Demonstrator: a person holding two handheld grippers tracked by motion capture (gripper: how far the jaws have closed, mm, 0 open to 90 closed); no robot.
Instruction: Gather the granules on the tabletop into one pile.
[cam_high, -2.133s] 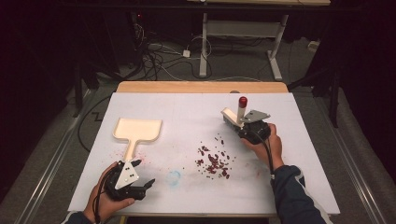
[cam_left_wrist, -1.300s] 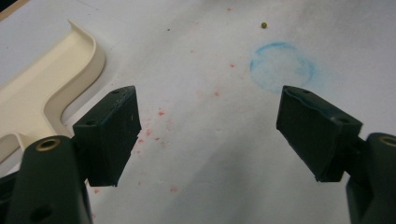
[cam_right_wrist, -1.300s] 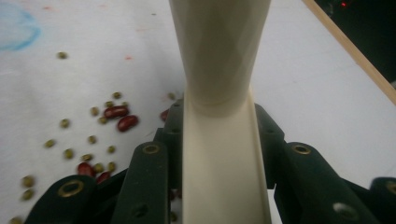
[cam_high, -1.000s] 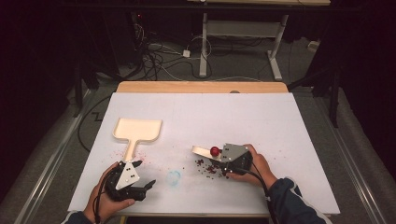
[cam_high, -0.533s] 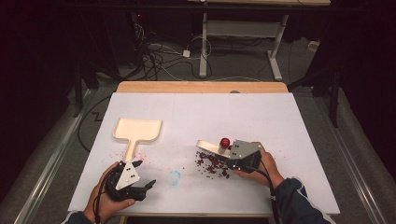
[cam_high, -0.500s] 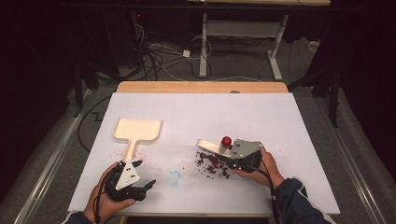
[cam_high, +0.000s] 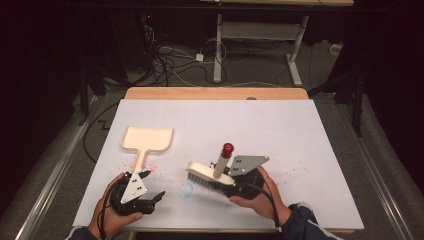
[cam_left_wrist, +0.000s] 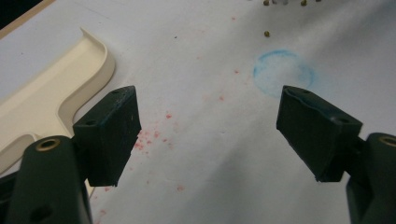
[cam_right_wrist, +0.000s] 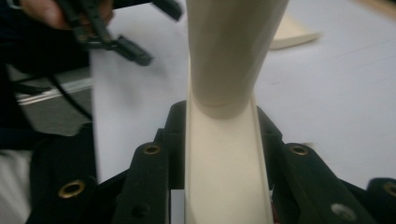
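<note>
Left gripper (cam_left_wrist: 208, 135) jaws stand wide apart, nothing between them, hovering just above the white desk (cam_left_wrist: 196, 46). Cream dustpan (cam_left_wrist: 51, 88) lies left of the left-hand jaw, its raised rim curving at the corner, handle running down behind that jaw. Faint blue chalk ring (cam_left_wrist: 283, 72) sits on the desk just above the right-hand jaw. Red specks (cam_left_wrist: 154, 135) scattered beside the left-hand jaw. A few small dark crumbs (cam_left_wrist: 267, 33) near the top edge.

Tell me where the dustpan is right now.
In the high view, the cream dustpan lies flat on the left half of the white table, its handle pointing toward the left hand-held gripper, left of the brush.
</note>
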